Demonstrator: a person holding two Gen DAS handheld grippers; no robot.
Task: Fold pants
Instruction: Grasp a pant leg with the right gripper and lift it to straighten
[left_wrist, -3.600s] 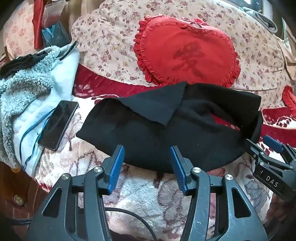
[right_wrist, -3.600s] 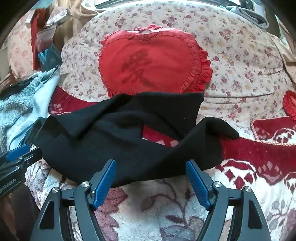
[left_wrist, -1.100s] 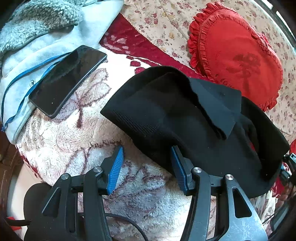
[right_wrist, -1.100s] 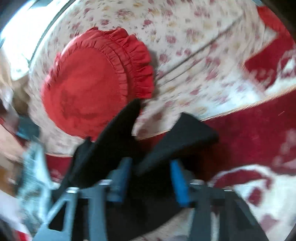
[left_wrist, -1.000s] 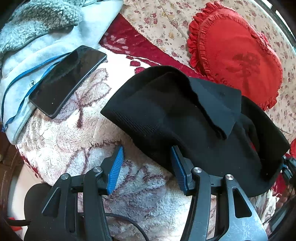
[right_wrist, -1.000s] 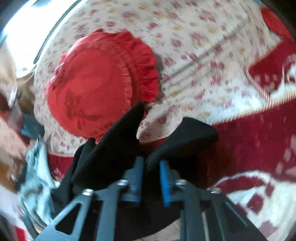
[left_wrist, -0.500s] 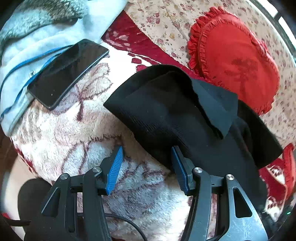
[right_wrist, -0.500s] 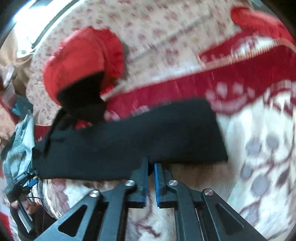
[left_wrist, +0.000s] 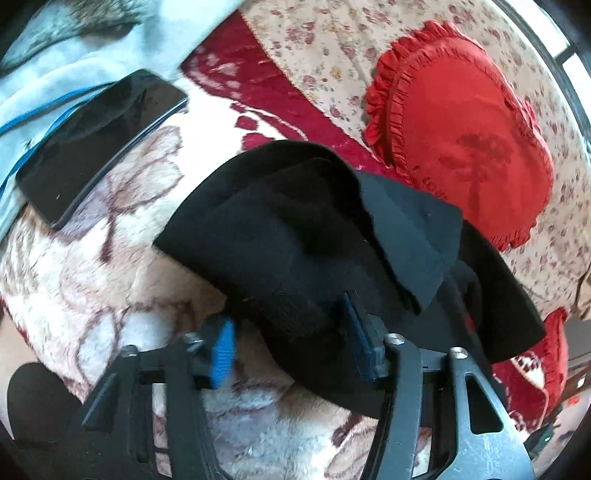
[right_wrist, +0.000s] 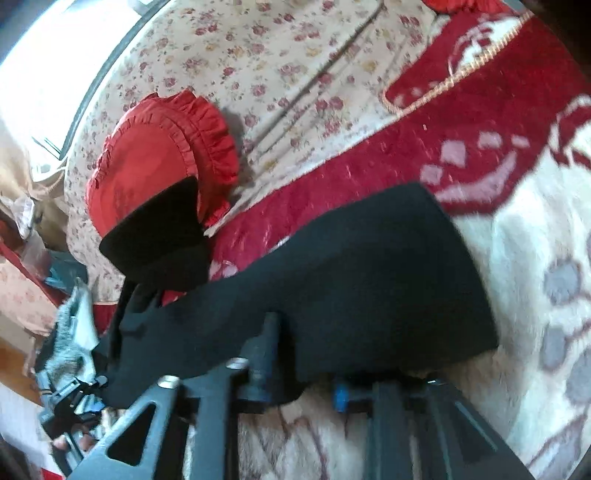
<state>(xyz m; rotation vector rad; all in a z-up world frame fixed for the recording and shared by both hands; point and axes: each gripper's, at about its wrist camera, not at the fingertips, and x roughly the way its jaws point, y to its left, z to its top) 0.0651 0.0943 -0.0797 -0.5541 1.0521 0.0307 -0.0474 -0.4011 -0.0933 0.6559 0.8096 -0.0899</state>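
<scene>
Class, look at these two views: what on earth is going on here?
A person with a handheld gripper in each hand is folding black pants on a patterned blanket. The right gripper is shut on one leg end, stretched out across the blanket. The left gripper has just been closing its jaws around the other end, with fabric between them; whether they pinch it yet is unclear.

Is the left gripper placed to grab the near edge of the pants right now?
Probably yes. The left gripper straddles the pants edge, with the black fabric between its jaws, which have just been closing, and nothing else in the gap. Whether the pads already press the cloth is unclear.
</scene>
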